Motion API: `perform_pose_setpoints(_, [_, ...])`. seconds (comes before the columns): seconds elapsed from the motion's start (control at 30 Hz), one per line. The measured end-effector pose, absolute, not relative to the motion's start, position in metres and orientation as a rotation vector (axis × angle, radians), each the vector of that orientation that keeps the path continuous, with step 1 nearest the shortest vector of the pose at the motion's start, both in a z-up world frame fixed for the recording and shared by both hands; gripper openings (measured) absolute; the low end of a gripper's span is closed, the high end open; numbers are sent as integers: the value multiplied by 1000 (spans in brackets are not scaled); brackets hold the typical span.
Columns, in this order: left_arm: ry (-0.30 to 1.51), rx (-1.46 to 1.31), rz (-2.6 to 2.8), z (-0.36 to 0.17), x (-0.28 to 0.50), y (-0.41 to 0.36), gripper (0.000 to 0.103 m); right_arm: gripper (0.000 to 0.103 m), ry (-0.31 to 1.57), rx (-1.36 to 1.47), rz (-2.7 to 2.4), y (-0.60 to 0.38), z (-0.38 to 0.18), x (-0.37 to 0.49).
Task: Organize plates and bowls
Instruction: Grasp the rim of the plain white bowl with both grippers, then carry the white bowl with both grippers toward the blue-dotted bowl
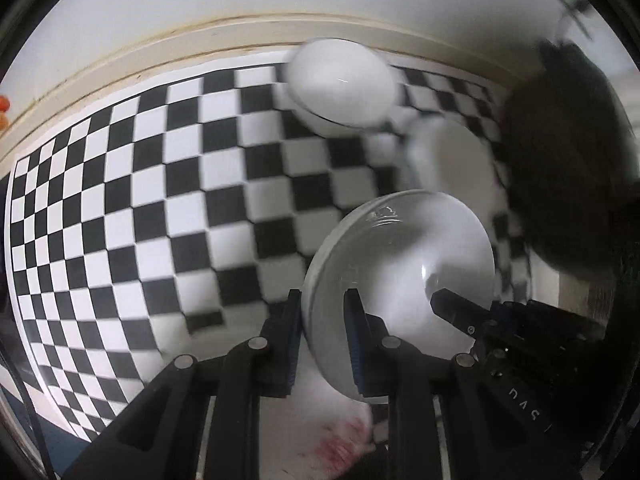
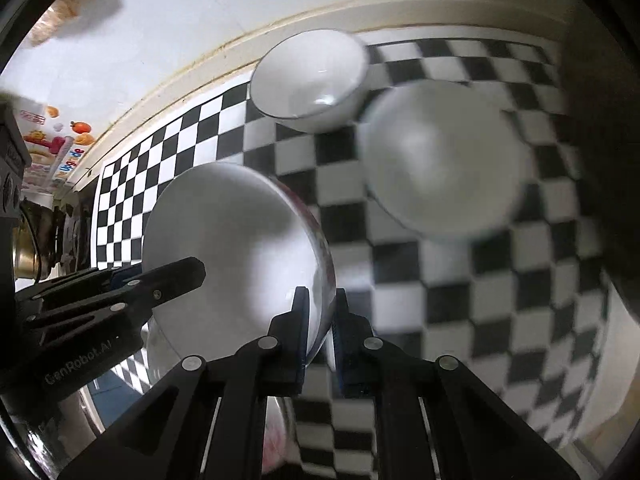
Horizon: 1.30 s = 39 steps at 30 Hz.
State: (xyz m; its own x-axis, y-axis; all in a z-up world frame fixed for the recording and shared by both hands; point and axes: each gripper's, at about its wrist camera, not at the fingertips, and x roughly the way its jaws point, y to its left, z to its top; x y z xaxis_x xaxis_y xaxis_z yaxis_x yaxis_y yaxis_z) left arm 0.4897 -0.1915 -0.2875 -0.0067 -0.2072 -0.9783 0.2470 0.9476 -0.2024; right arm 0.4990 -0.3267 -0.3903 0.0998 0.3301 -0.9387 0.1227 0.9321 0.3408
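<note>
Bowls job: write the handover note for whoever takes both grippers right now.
Left gripper: shut on one rim of the held bowl.
Right gripper: shut on the opposite rim of the same bowl, so it is carried two-handed.
Other things: the far bowl sits by the wall and the near bowl just in front of it, both upright on the checkered mat. A dark, blurred thing lies to the right.
Done: one bowl picked up; nothing looks stacked yet.
Left: probably set the held bowl with the other two, then release both grippers.
</note>
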Motion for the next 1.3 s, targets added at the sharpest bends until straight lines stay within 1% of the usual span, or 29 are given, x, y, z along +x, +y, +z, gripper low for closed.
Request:
perform_pose_setpoints(0.07, [1541, 48, -393, -285, 474, -206, 18, 12, 1470, 374, 138, -343, -382, 474])
perform_pose_setpoints(0.2, [1606, 39, -442, -302, 444, -227, 18, 12, 1491, 384, 107, -381, -382, 430])
perform_pose_setpoints(0.37, [1663, 67, -439, -330, 420, -246, 18, 12, 1540, 416, 87, -410, -411, 393])
perform_pose_setpoints(0.57, [1719, 127, -428, -359, 406, -258, 18, 12, 1585, 446, 89, -423, -447, 375])
perform_pose_setpoints(0.8, [1770, 190, -404, -382, 399, -264, 18, 12, 1610, 450, 91, -431, -469, 371])
perform_pose_setpoints(1.1, [1780, 195, -395, -380, 400, -266, 19, 12, 1638, 460, 98, -432, -471, 372])
perform_pose_setpoints(1.17, [1769, 197, -389, -370, 401, -266, 19, 12, 1639, 468, 97, -438, -467, 372])
perform_pose_setpoints(1.3, [1690, 160, -390, -326, 406, -255, 19, 12, 1636, 447, 101, -444, -441, 373])
